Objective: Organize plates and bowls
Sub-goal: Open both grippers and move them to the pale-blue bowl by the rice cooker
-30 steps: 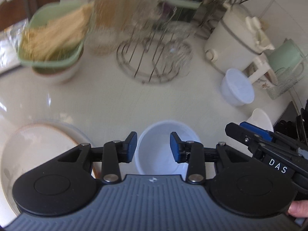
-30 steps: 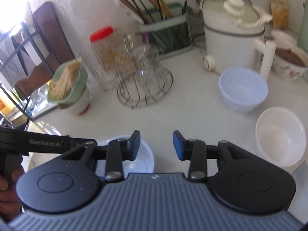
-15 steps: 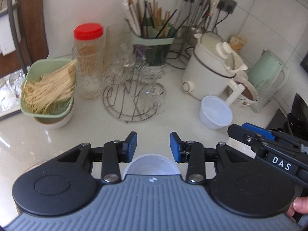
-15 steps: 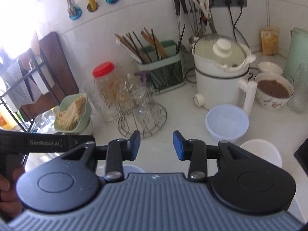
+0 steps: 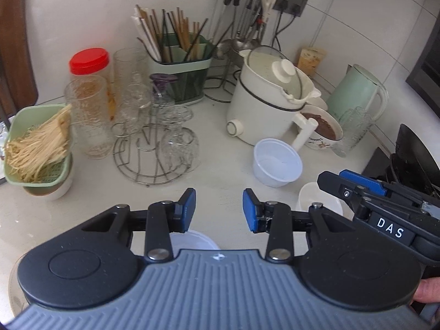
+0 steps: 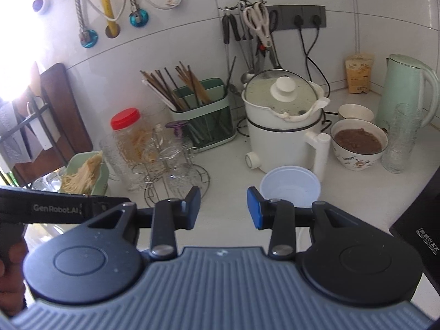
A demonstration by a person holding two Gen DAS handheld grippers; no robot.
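Observation:
My left gripper [image 5: 219, 209] hangs open above the white counter, nothing between its blue pads. Just below it the rim of a small white plastic bowl [image 5: 196, 239] peeks out behind the gripper body. A pale blue plastic bowl [image 5: 277, 165] stands to the right, in front of the cooker, and a white bowl [image 5: 319, 199] lies beyond it, half hidden by the other gripper. My right gripper [image 6: 223, 207] is open and empty too, raised over the counter. The same pale blue bowl [image 6: 290, 185] sits just right of its fingers. A plate edge [image 5: 13, 288] shows at lower left.
A wire rack with upturned glasses [image 5: 154, 148], a red-lidded jar [image 5: 89, 63], a green basket of noodles [image 5: 38, 148], a chopstick holder [image 5: 184, 68], a white electric cooker [image 5: 271, 96], a bowl of brown food [image 6: 357, 144], a green kettle [image 6: 407, 88] and a dark stove [image 5: 412, 159] crowd the counter.
Both grippers rose and tilted up. The white bowl under the left gripper slid almost out of sight, and the back wall with its utensils came into view. Jaws kept the same gap.

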